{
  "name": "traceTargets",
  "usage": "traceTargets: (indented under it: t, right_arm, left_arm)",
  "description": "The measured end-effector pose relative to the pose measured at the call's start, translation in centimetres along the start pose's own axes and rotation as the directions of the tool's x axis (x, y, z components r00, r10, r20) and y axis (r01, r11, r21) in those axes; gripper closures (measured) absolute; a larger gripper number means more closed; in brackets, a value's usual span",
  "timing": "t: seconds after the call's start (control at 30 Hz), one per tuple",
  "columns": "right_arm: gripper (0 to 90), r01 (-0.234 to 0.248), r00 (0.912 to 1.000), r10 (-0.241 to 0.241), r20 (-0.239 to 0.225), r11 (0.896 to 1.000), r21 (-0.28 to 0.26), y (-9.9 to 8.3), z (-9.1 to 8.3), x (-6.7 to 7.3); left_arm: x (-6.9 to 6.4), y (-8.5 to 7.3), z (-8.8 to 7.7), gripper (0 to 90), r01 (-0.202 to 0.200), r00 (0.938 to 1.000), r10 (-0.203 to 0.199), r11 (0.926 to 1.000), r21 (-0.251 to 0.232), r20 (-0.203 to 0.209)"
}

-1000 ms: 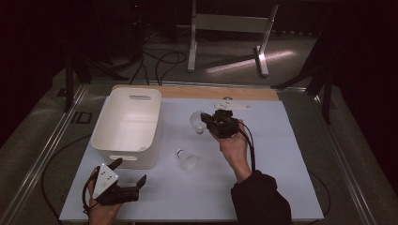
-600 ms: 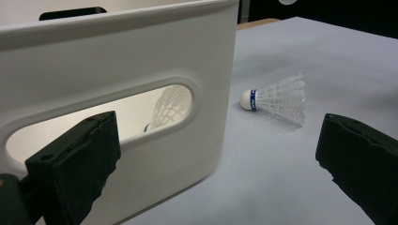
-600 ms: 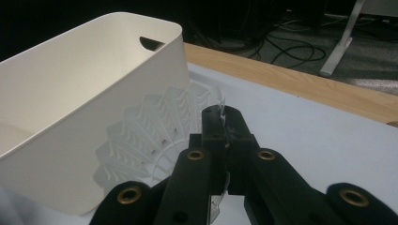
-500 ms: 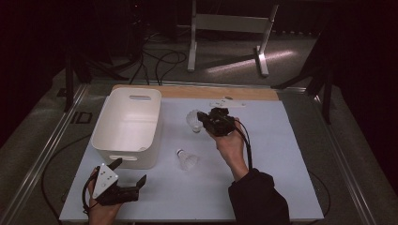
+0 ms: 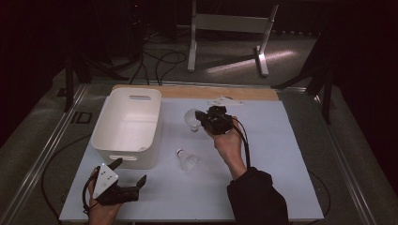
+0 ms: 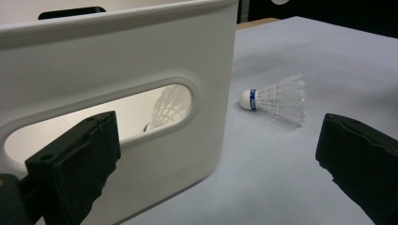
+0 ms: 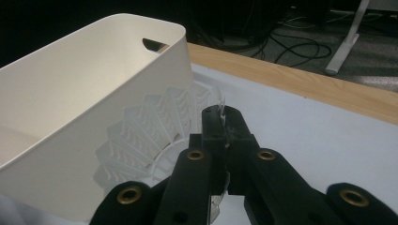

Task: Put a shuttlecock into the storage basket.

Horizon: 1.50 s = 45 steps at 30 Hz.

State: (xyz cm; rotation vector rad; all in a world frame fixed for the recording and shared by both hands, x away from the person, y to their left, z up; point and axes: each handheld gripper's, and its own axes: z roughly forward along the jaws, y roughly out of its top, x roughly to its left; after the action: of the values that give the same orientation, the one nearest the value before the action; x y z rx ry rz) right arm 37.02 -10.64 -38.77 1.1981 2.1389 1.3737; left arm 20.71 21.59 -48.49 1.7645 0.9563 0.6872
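My right gripper is shut on the feather skirt of a white shuttlecock, held just above the table to the right of the white basket. In the right gripper view its jaws pinch the edge of the skirt beside the basket wall. A second shuttlecock lies on its side in the middle of the mat. My left gripper rests open at the near left, in front of the basket's handle slot. Through the slot another shuttlecock shows inside the basket.
A wooden strip borders the far edge of the pale blue mat, with small white pieces lying by it. Free mat lies to the right of my right arm. A metal stand and cables are on the floor beyond.
My right gripper has edged a little to the left with the shuttlecock. The left gripper has stayed where it was.
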Motion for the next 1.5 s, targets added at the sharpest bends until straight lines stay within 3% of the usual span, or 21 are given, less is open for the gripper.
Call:
traceTargets:
  t: [1.5]
  right_arm:
    - [89.9,0.030,0.9995,-0.030,-0.005,0.999,-0.022,2.5,1.6,2.3]
  left_arm:
    - [0.0,0.0,-0.1,0.6,0.000,1.0000,0.000,1.0000,-0.004,0.000]
